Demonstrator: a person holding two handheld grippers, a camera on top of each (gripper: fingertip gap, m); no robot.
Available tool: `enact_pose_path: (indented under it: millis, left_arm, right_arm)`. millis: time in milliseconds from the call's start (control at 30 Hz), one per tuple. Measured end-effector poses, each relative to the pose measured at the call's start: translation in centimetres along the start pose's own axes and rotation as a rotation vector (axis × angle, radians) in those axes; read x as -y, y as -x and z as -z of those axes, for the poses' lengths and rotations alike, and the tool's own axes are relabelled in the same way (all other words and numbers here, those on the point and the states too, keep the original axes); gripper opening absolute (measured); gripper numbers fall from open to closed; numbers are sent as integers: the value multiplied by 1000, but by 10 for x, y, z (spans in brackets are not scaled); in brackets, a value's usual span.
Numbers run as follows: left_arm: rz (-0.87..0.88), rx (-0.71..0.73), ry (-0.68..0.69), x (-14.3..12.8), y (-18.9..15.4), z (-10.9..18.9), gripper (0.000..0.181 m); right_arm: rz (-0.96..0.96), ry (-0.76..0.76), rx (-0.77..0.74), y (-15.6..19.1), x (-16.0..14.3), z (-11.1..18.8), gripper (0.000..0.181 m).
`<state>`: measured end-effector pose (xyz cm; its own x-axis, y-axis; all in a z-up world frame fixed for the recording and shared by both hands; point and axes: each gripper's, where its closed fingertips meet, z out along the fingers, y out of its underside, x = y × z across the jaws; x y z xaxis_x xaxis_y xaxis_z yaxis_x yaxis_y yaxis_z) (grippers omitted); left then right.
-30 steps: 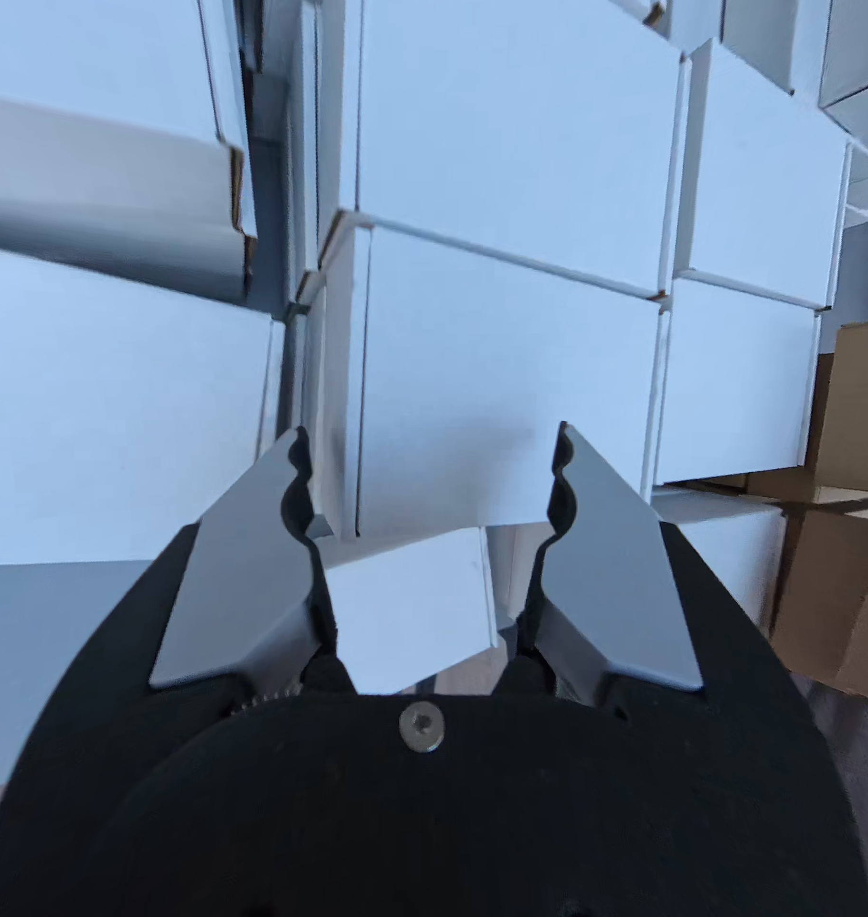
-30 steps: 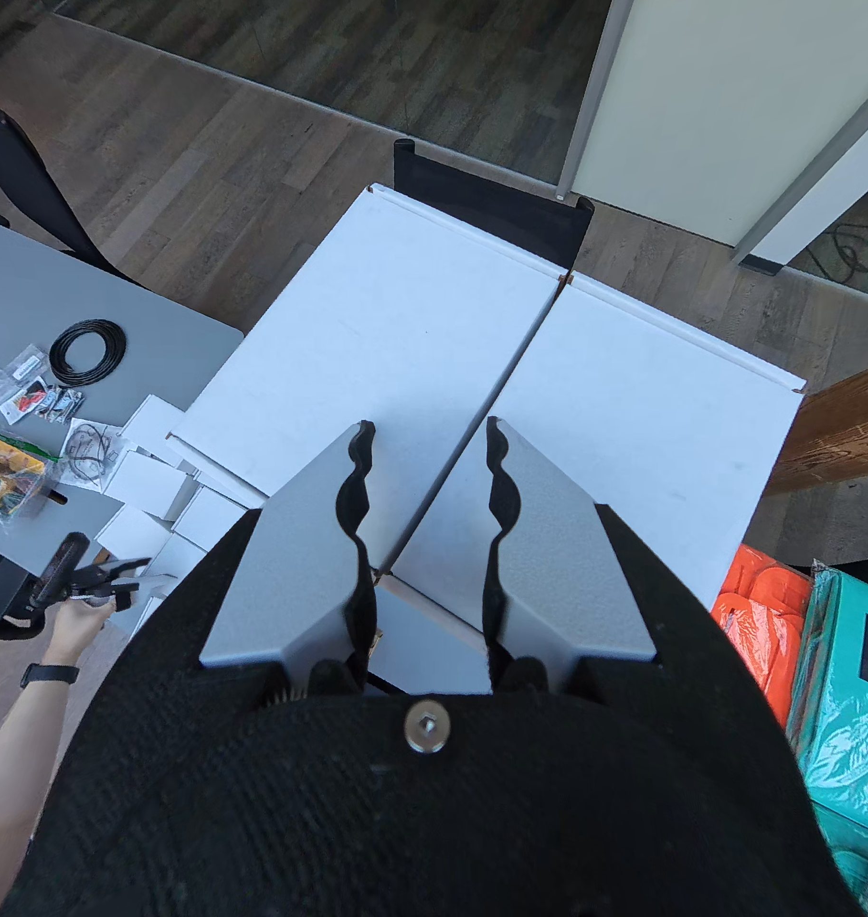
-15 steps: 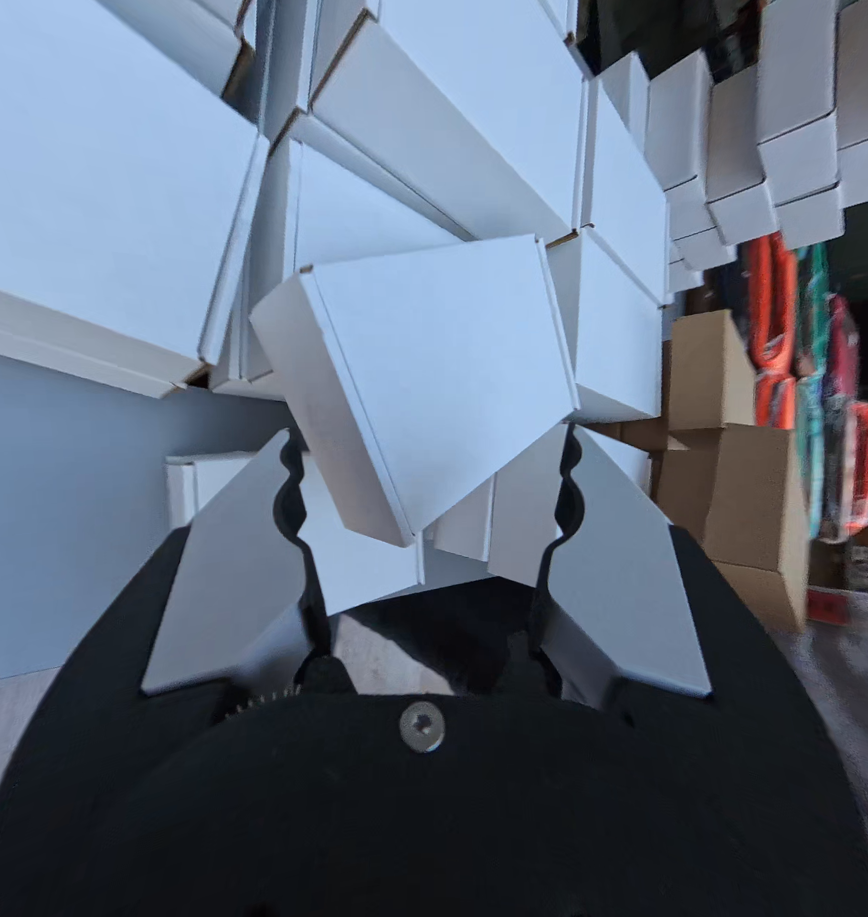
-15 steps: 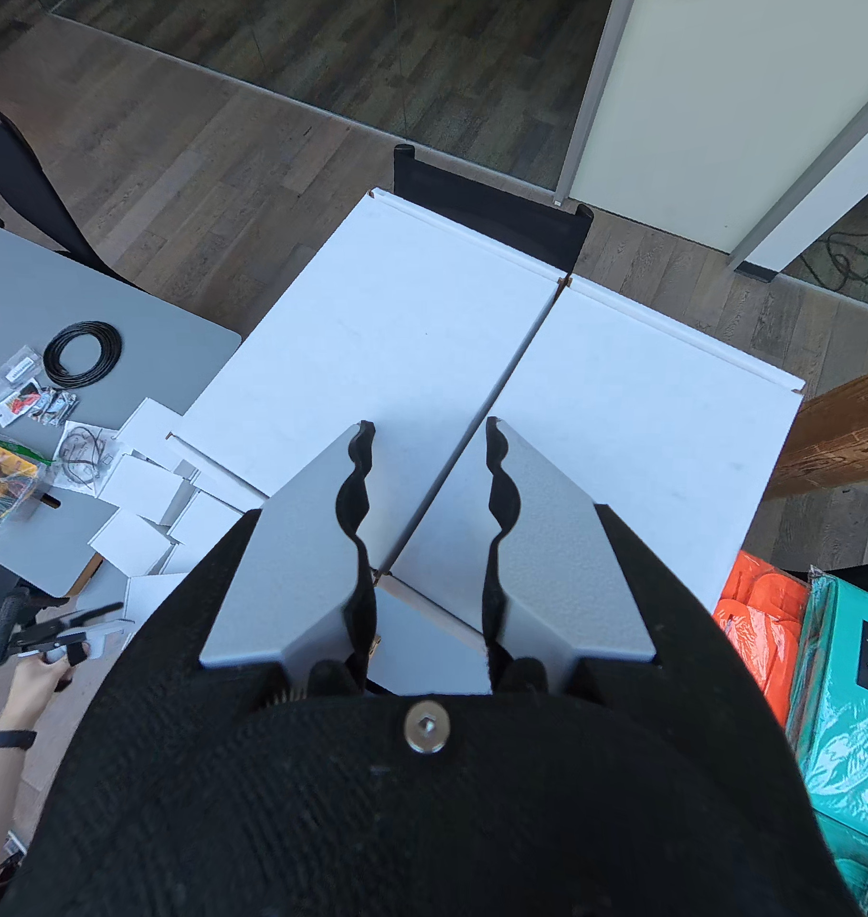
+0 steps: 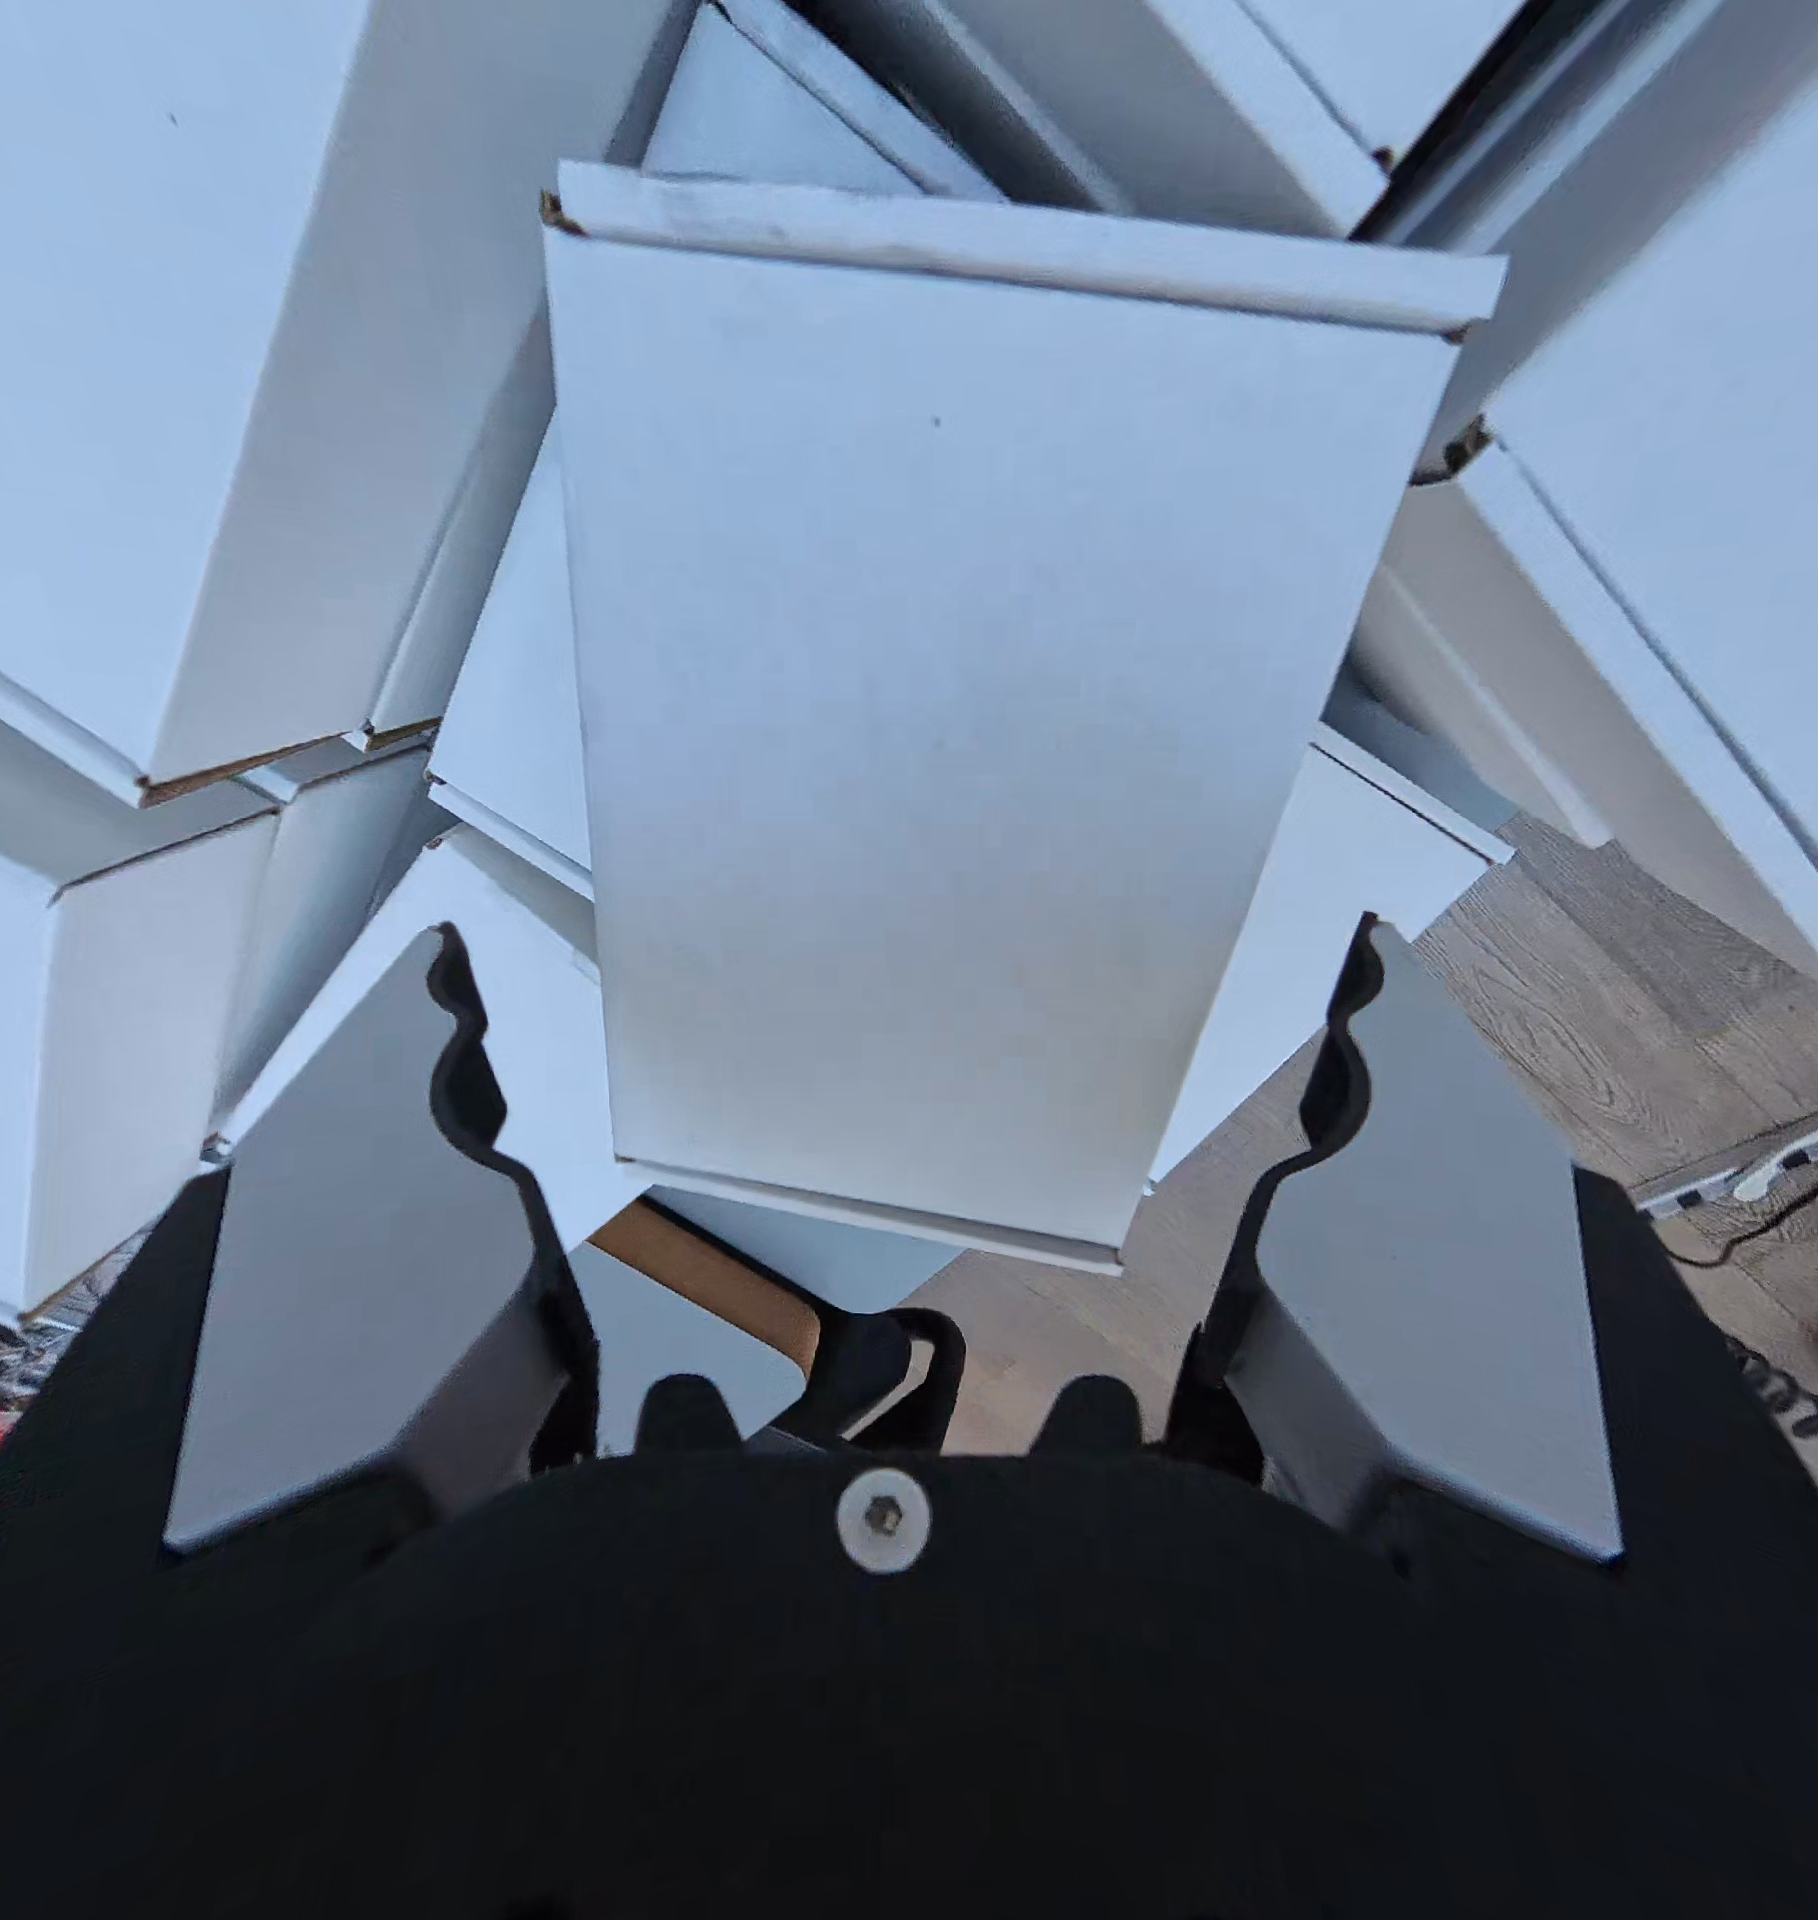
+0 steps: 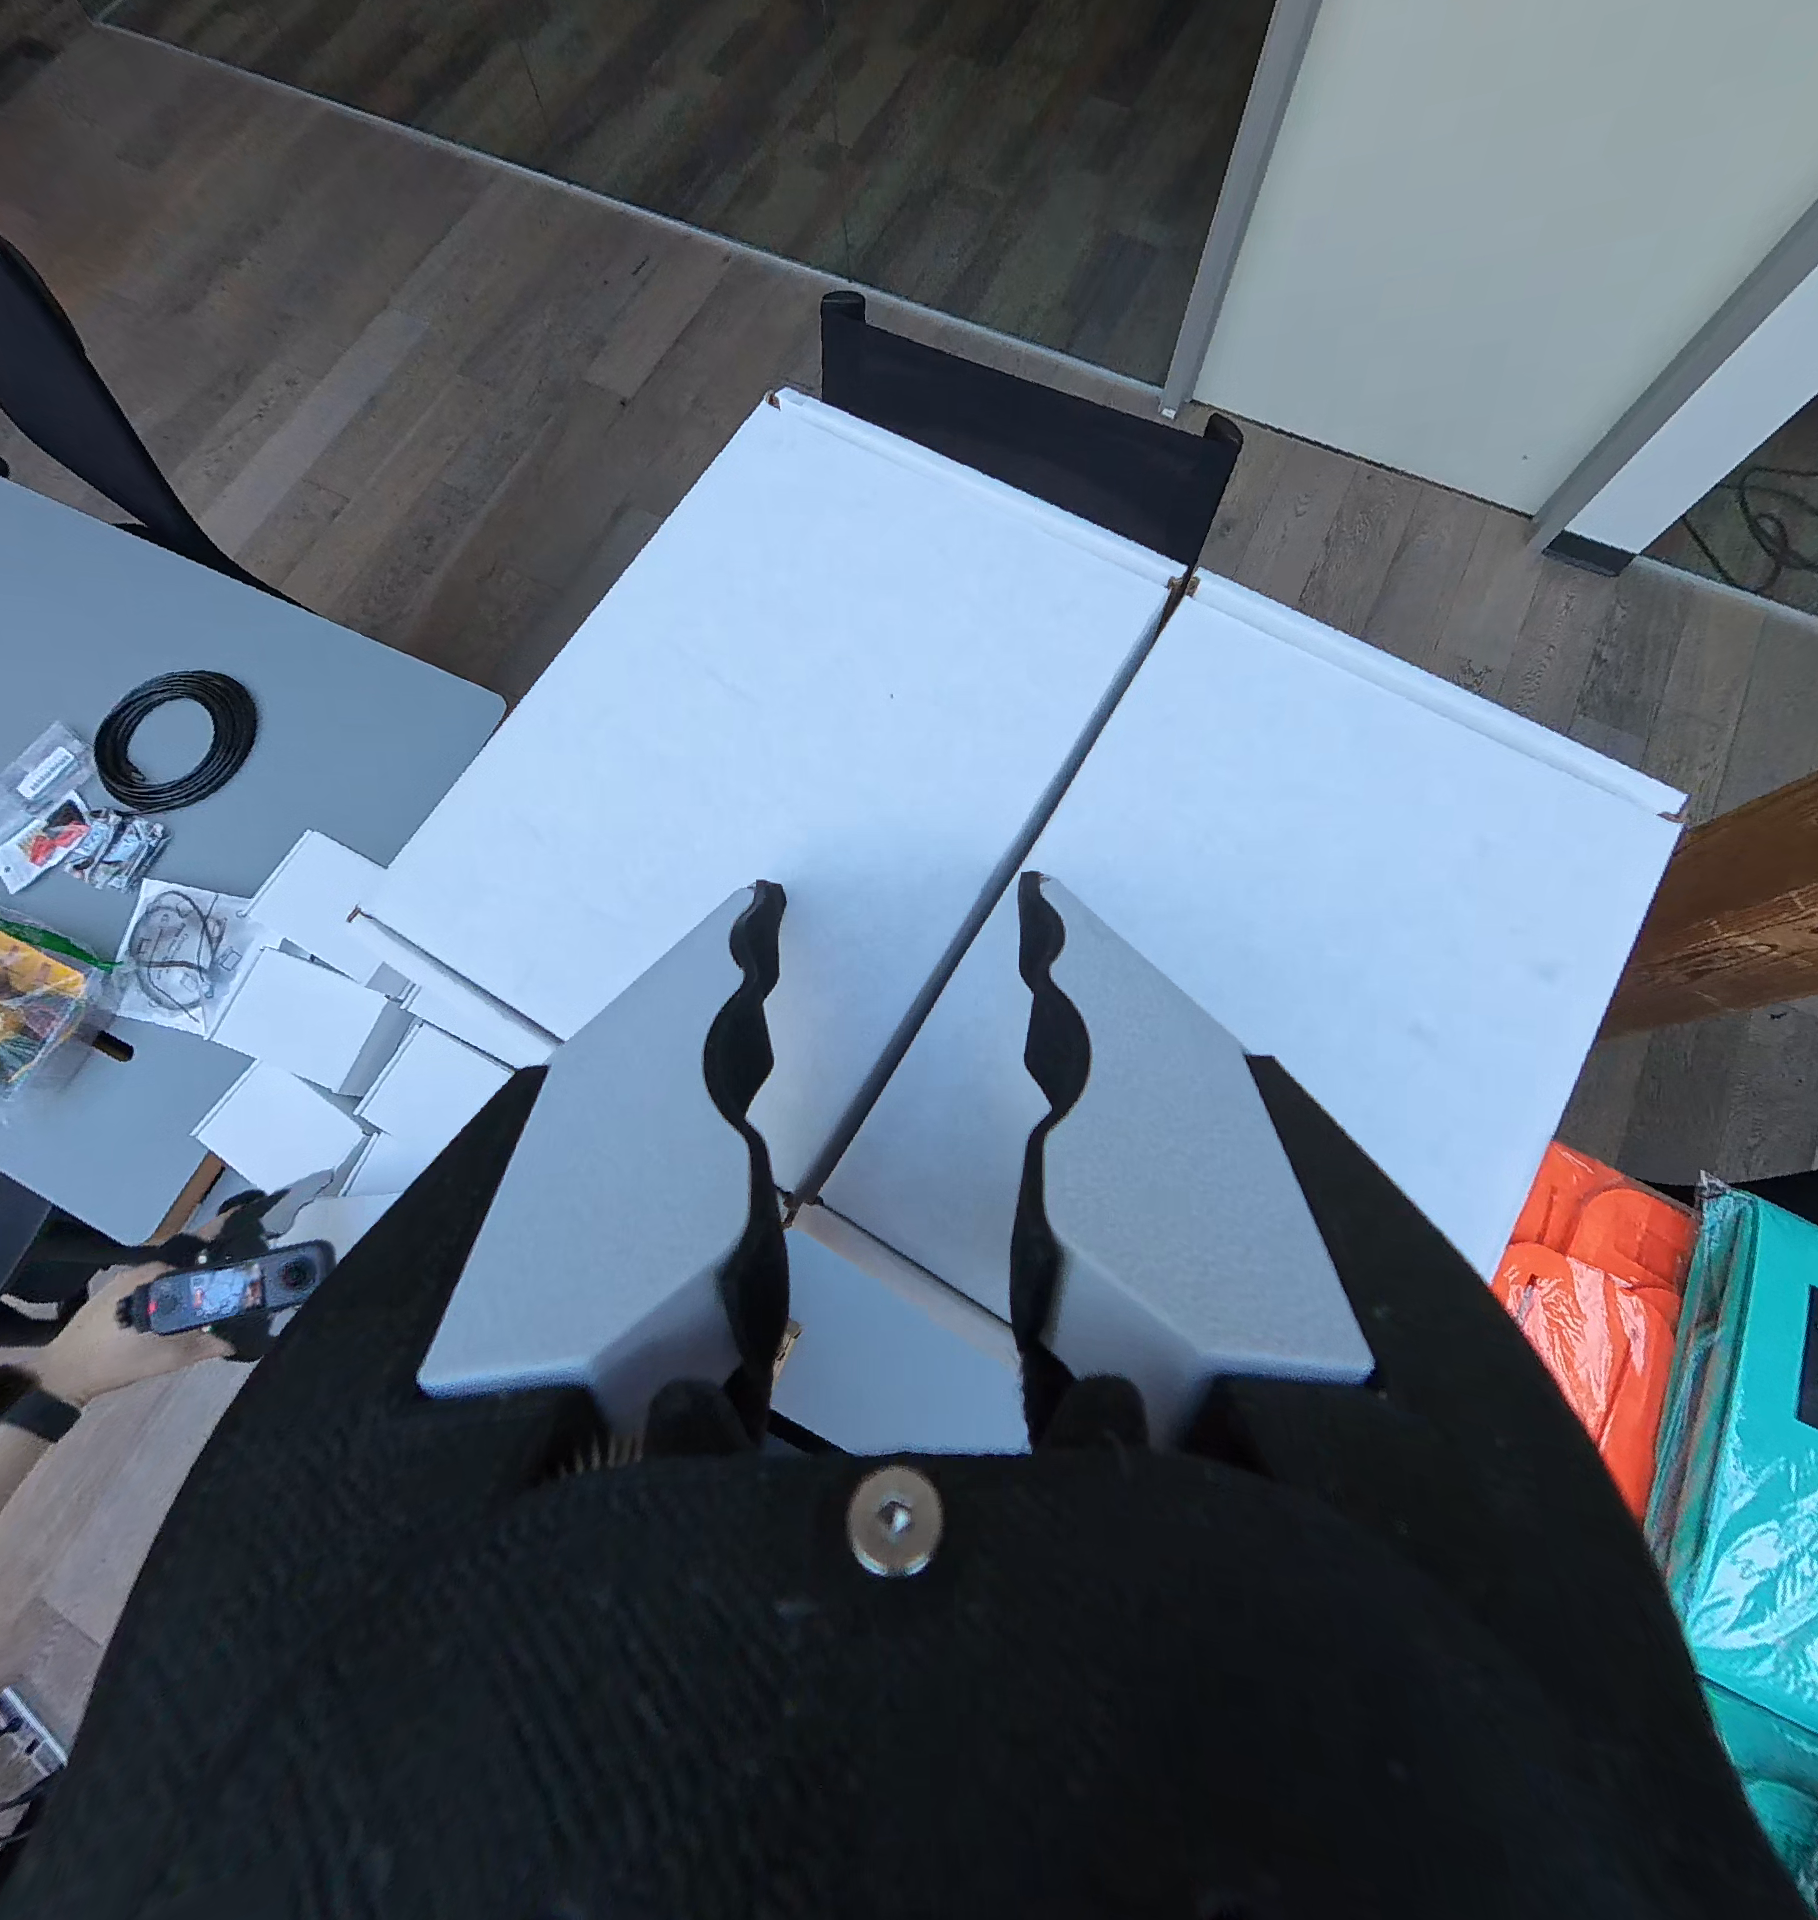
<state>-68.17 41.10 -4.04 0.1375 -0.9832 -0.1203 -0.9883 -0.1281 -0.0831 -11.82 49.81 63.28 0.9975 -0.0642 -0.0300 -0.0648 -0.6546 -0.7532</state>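
Observation:
In the left wrist view my left gripper point(image 5: 910, 930) is open wide. A flat white cardboard box point(image 5: 967, 675) lies straight ahead, its near end between the two fingers point(image 5: 365, 1195) with a gap on each side. More white boxes point(image 5: 157, 364) are piled around it. In the right wrist view my right gripper point(image 6: 900, 888) is partly open and empty, hovering over the seam between two large white boxes point(image 6: 811, 707) point(image 6: 1300, 883) set side by side. The left gripper also shows there, small, in a person's hand point(image 6: 157, 1340) at the lower left.
A grey table point(image 6: 344, 675) at the left carries a black cable coil point(image 6: 176, 738), plastic packets point(image 6: 11, 997) and several small white boxes point(image 6: 302, 1018). A black chair back point(image 6: 1019, 457) stands behind the large boxes. Orange point(image 6: 1591, 1330) and teal point(image 6: 1778, 1475) packages lie at the right. The floor is wood. The left gripper's tips are roughly 85 cm from the right gripper's.
My left gripper has swung round and opened wider; one white box now lies centred between its fingers. The right gripper has not moved. In the right wrist view the person's hand has shifted.

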Motion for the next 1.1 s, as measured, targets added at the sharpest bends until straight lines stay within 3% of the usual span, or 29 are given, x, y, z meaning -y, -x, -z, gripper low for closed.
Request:
enact_pose_path:
  millis: [167,267,333,600,733,900,1000,1100]
  left_arm:
    - [-11,-52,94,-4,5,-16,153]
    - [-51,-103,142,-10,-4,-21,132]
    - [-40,-107,144,-10,-5,-19,131]
    - [200,-218,54,-10,1,24,130]
    - [358,-278,-114,1,12,63,130]
    - [599,-430,-481,35,40,127,130]
    - [639,-485,-667,62,60,170,130]
    - [591,-539,-855,106,80,231,130]
  right_arm:
    - [-13,-8,6,-2,0,0,47]
    - [-6,-9,5,0,1,-1,47]
    - [0,-8,5,1,1,-1,47]
    - [0,-10,11,0,1,-1,46]
    - [-5,-13,26,-1,2,-2,44]
    - [-18,-15,27,-7,2,-1,44]
    - [-24,-12,31,-9,1,0,44]
    - [-14,-7,29,-7,1,1,44]
